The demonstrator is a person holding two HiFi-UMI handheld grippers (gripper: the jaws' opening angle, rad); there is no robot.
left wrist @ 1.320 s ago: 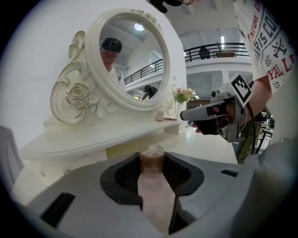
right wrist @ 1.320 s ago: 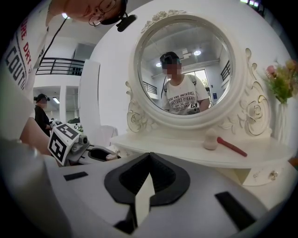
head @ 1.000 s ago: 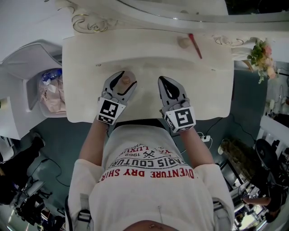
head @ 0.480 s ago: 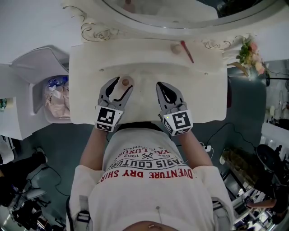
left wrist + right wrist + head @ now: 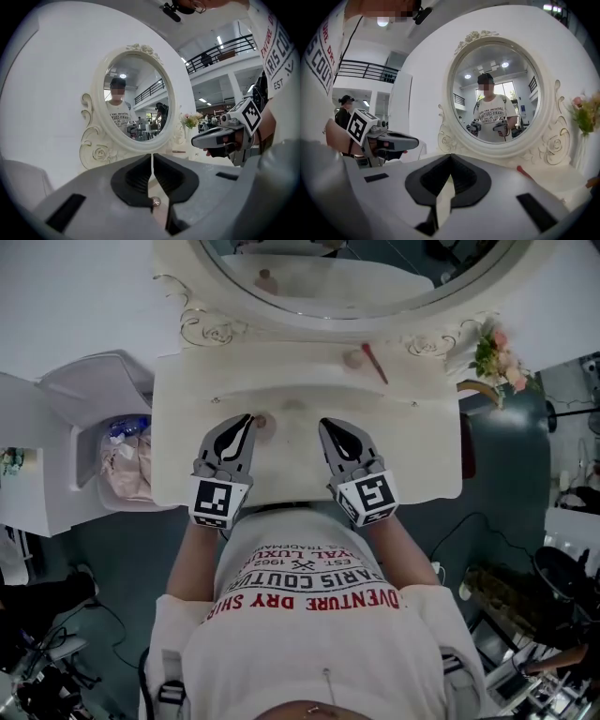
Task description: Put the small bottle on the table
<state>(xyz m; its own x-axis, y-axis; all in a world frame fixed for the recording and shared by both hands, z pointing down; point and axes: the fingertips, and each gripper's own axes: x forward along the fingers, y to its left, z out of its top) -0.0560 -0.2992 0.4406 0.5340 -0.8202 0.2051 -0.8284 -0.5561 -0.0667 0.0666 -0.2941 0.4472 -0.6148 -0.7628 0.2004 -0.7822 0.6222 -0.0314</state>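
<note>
Grey left tongs [image 5: 244, 424] closing on nothing as I watch, jaws almost together, only thin slit between them. Right tongs [image 5: 329, 427] clenched too, empty, hovering alongside over near edge. Small bottle [image 5: 261, 421] sits on cream table [image 5: 422, 456] just right of left tips, apart from them as far as I can tell. I judge placement done; remaining for me: pull both tongs clear. Farther back, red stick [image 5: 375, 363] lies below mirror [image 5: 356, 273].
</note>
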